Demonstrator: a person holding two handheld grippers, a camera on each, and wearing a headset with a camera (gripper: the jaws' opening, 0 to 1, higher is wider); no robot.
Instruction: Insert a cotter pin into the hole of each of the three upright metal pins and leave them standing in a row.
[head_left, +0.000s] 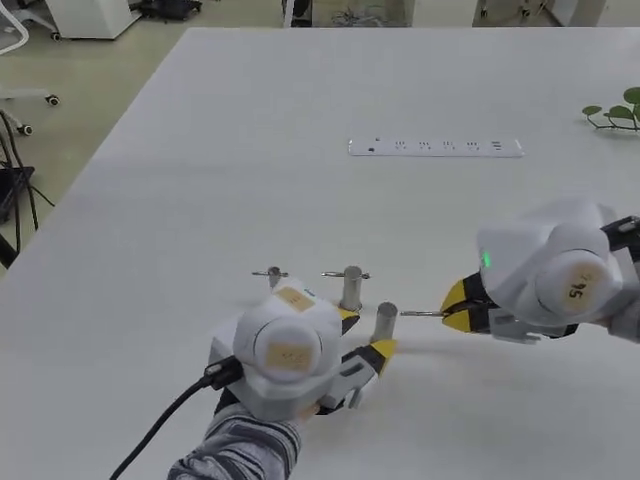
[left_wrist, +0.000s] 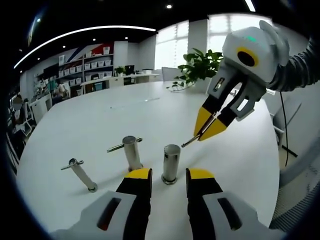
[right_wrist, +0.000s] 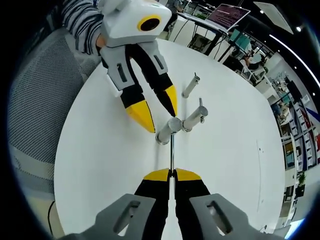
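- The bare pin (head_left: 386, 322) stood upright on the white table (head_left: 300, 150), nearest to me and rightmost of the three, with nothing through its top.
- My left gripper (head_left: 366, 332) was open. Its yellow-tipped jaws stood on either side of that pin's base without closing on it, as my left gripper view showed.
- My right gripper (head_left: 452, 312) was clamped on the loose cotter pin (head_left: 422, 314), held level and pointing left at the bare pin's top.
- In my right gripper view the cotter pin's free end reached the pin's upper part. I could not tell whether it had entered the hole.
- The middle pin (head_left: 351, 287) stood just beyond and left of the bare one, with a second cotter pin (head_left: 335, 273) crosswise through its top.
- The far-left pin (head_left: 273, 274) stood further left and carried a third cotter pin (head_left: 262, 272).
- A white power strip (head_left: 435, 147) lay well beyond, and a leafy plant (head_left: 615, 112) sat at the far right edge.
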